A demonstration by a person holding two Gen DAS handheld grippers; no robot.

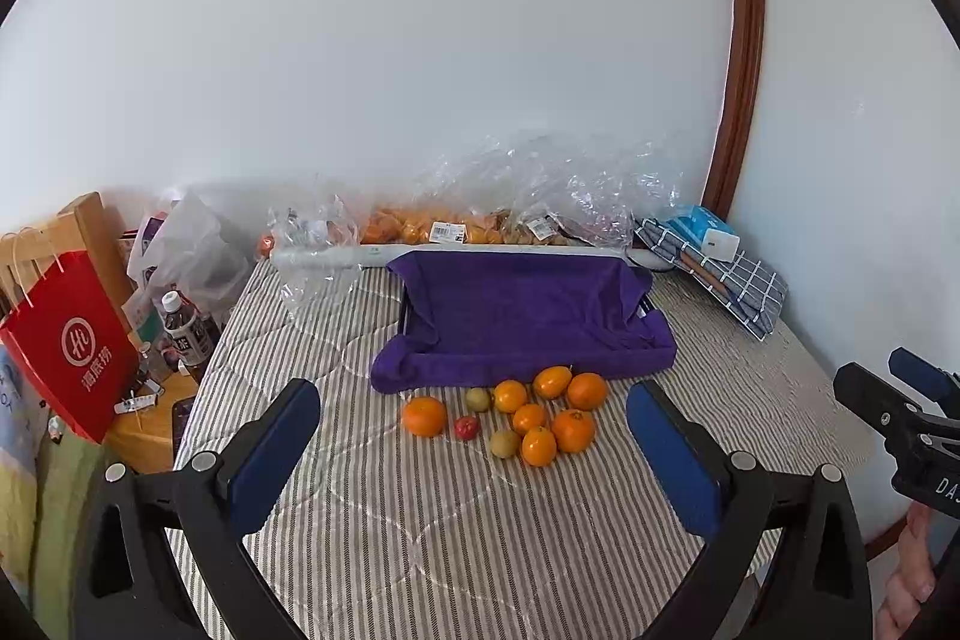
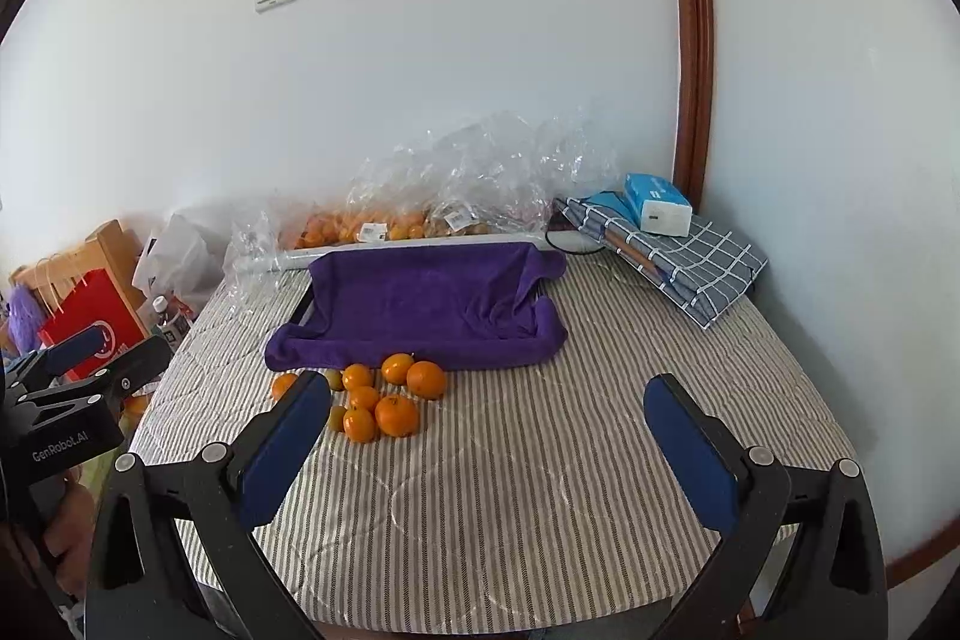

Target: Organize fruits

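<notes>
Ten or so small round fruits (image 1: 528,415) (mostly orange) lie loose on the striped desk (image 1: 420,520) before the empty purple-towel-lined tray (image 1: 522,316); nothing sorted yet. Left hand-held gripper (image 1: 474,445) and right hand-held gripper (image 2: 486,448) gape wide, empty.

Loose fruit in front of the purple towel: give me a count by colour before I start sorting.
Orange: 7
Yellow-green: 2
Red: 1
Total: 10 loose fruit, counted from the left wrist view; the right wrist view hides some behind a tool finger. Bagged fruit not counted.
</notes>
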